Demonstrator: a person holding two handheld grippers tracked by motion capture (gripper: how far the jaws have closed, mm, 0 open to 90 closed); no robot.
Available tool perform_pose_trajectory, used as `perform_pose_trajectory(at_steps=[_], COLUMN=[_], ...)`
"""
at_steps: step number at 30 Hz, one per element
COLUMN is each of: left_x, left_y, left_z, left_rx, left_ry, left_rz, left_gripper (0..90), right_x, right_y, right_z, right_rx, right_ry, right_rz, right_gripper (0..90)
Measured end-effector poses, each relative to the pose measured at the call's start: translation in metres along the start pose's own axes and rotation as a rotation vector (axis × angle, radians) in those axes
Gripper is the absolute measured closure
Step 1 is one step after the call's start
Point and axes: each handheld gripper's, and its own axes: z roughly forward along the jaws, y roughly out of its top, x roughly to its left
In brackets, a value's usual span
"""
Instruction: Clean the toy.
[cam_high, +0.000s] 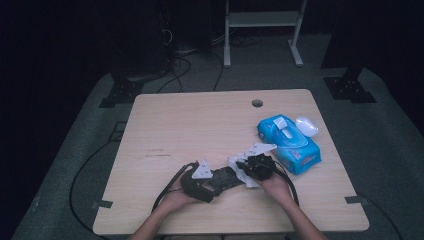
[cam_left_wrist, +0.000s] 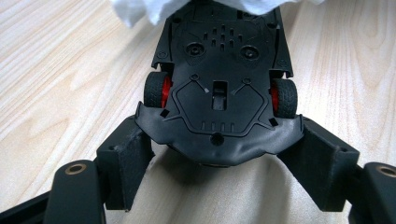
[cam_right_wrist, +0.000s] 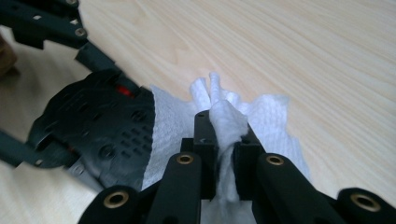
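A lab or recording room set up for filming, not a home. A pale wooden table (cam_high: 200, 125) with a round cable hole (cam_high: 257, 103) near its far edge stands alone on grey carpet (cam_high: 390, 150), ringed by darkness. Black stand feet (cam_high: 348, 89) sit off its far corners, black cables (cam_high: 175, 70) trail over the floor, and a white metal frame (cam_high: 262, 20) stands behind.

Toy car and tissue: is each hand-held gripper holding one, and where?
Left hand-held gripper clamps the upturned toy car across one end, by its bumper. Right hand-held gripper pinches a bunched fold of the tissue.
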Motion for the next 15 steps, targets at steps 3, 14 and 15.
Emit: perform_pose_trajectory(at_steps=[3, 14, 15], left_x=[0.000, 0.000, 0.000], left_y=[0.000, 0.000, 0.000], left_z=[0.000, 0.000, 0.000], left_rx=[0.002, -0.002, -0.002], left_ry=[0.001, -0.001, -0.002], left_rz=[-0.001, -0.004, -0.005], left_gripper=[25.8, 25.8, 25.8], right_x=[0.008, 0.009, 0.012], right_y=[-0.004, -0.018, -0.019], right_z=[-0.003, -0.021, -0.022], right_rx=[-0.009, 0.008, 0.006], right_ry=[0.028, 0.035, 0.049], right_rz=[-0.011, -0.021, -0.020], right_gripper=[82.9, 82.9, 82.9])
